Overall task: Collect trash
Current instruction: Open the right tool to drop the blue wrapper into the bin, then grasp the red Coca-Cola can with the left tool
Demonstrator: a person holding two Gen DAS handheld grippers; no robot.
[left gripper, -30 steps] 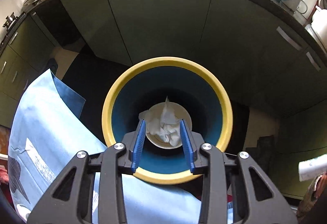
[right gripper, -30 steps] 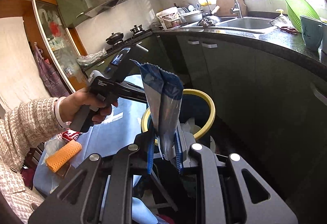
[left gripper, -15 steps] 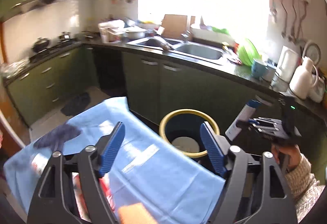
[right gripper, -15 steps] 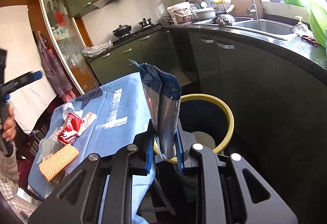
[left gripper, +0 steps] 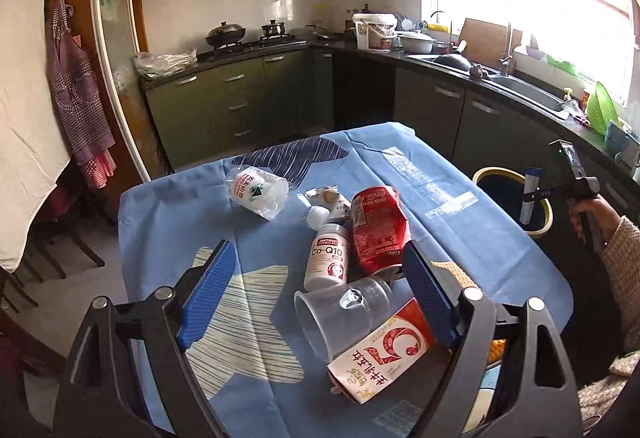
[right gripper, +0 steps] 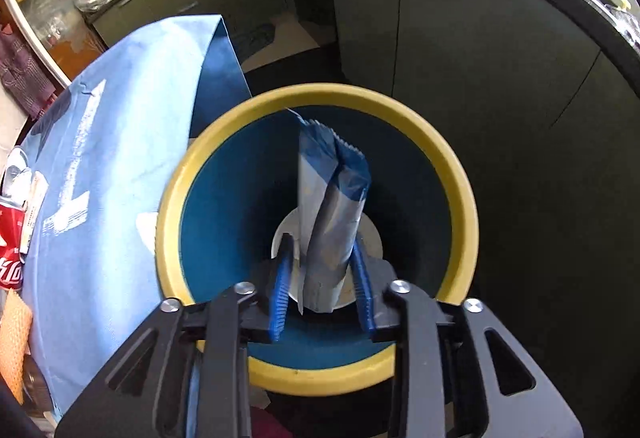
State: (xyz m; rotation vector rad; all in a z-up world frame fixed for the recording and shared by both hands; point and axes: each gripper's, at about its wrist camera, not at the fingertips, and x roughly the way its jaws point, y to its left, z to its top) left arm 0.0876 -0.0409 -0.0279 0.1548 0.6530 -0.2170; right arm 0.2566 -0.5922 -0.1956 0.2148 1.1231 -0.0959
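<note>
My right gripper (right gripper: 322, 280) is shut on a blue and white snack wrapper (right gripper: 330, 214) and holds it over the mouth of the yellow-rimmed blue trash bin (right gripper: 460, 198). A white paper plate (right gripper: 372, 238) lies at the bin's bottom. My left gripper (left gripper: 320, 302) is wide open above the blue tablecloth (left gripper: 168, 222), with trash below it: a clear plastic cup (left gripper: 344, 312), a red and white carton (left gripper: 380, 358), a crushed red can (left gripper: 378, 230), a white Co-Q10 bottle (left gripper: 328, 256) and a crumpled clear bottle (left gripper: 258, 192). The bin (left gripper: 546, 216) and wrapper (left gripper: 530, 194) show at right.
Green kitchen cabinets (left gripper: 240, 98) and a dark counter with sink (left gripper: 520, 86) run behind the table. An orange sponge (right gripper: 12, 338) lies on the table edge, also seen by my left fingers (left gripper: 452, 270). A chair (left gripper: 52, 238) stands at the table's left.
My left gripper left the bin, opened wide and swung over the table's trash. My right gripper carried the wrapper from beside the table to above the bin's mouth.
</note>
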